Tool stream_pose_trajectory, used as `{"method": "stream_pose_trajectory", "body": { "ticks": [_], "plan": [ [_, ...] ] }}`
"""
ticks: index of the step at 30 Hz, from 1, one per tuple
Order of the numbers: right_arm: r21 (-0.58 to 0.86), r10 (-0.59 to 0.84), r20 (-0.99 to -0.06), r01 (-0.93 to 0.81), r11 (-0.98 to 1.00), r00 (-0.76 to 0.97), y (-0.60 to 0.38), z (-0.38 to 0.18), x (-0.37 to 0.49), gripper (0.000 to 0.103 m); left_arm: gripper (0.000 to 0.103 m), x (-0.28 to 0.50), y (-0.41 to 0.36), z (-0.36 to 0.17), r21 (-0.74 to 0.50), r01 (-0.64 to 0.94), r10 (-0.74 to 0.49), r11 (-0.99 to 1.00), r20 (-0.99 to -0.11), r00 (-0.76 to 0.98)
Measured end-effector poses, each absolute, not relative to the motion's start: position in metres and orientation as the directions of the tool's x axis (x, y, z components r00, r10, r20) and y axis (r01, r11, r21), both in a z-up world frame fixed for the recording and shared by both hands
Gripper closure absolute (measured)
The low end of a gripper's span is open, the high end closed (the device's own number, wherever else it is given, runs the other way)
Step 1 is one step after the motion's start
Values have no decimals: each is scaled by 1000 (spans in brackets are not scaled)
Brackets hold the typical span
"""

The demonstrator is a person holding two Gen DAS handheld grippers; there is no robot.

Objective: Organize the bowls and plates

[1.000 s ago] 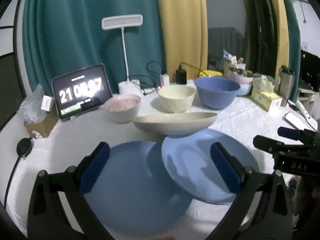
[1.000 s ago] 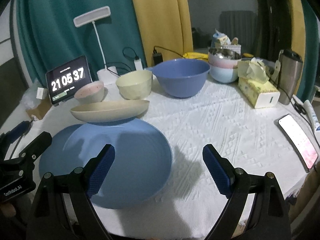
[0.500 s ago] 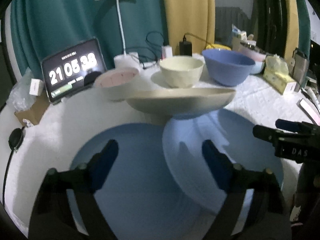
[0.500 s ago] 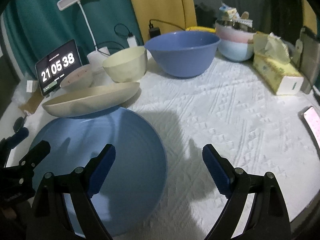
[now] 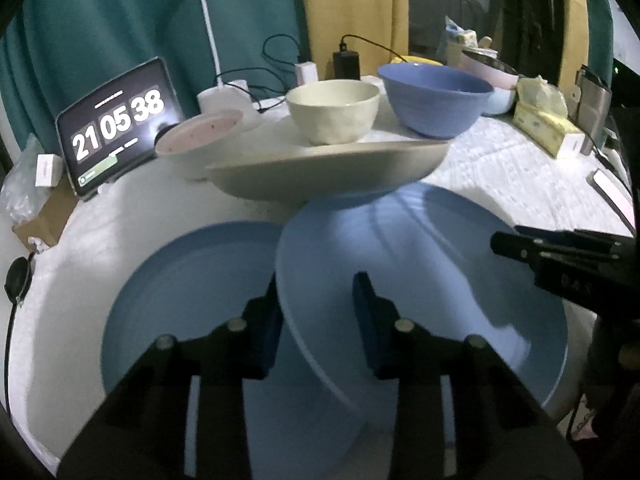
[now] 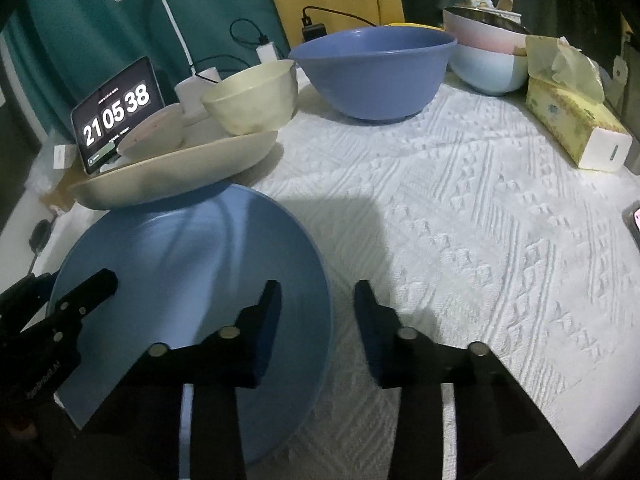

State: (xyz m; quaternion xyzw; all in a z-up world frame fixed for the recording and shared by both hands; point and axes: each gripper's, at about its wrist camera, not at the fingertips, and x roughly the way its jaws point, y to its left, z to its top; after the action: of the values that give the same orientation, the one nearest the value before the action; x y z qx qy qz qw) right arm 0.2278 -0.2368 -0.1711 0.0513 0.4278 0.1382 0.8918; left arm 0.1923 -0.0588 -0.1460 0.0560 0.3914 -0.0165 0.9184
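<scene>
The counter (image 6: pixel 460 208), under a white textured cloth, fills most of both views. At the lower centre of the left wrist view two blue plates overlap: the lighter blue plate (image 5: pixel 432 280) rests with its left edge raised over the darker blue plate (image 5: pixel 188 292), which lies flat at lower left. In the right wrist view the lighter plate takes the lower left of the frame. Touching its far edge sits a shallow beige dish (image 5: pixel 328 176), tilted, and behind it along the upper middle stand a large blue bowl (image 6: pixel 372 72), a cream bowl (image 6: pixel 252 96) and a small pink bowl (image 5: pixel 200 136), side by side. A pink-and-blue bowl (image 6: pixel 486 60) and a yellow tissue box (image 6: pixel 572 124) sit at upper right, and a tablet clock (image 6: pixel 116 114) and a white desk lamp (image 5: pixel 208 36) at upper left. The left tongs (image 5: pixel 316 316) straddle the raised left rim of the lighter plate, and their jaws are closing on it, with gaps visible at the pads. The right tongs (image 6: pixel 316 320) straddle that plate's right rim, also closing, the pads not yet on it.
</scene>
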Motion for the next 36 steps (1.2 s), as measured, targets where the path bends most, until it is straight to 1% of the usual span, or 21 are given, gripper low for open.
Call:
{"method": "stream_pose_trajectory", "body": {
  "ticks": [1, 6, 18, 27, 36],
  "plan": [
    [206, 285, -748, -198, 958, 599, -238, -171, 227, 80, 69, 192, -60, -145, 90, 78, 11, 993, -723, 691],
    [214, 285, -740, -189, 958, 609, -248, -169, 224, 83, 69, 191, -67, -145, 84, 89, 1, 992, -734, 679],
    [215, 243, -724, -124, 969, 645, -288, -157, 219, 83, 69, 196, -104, -139, 89, 187, -61, 978, -742, 668],
    [194, 192, -730, -71, 978, 656, -317, -156, 227, 83, 69, 213, -130, -149, 60, 240, -107, 969, -774, 624],
    [168, 153, -725, -43, 985, 671, -320, -156, 231, 83, 68, 226, -140, -163, 60, 262, -102, 963, -820, 564]
  ]
}}
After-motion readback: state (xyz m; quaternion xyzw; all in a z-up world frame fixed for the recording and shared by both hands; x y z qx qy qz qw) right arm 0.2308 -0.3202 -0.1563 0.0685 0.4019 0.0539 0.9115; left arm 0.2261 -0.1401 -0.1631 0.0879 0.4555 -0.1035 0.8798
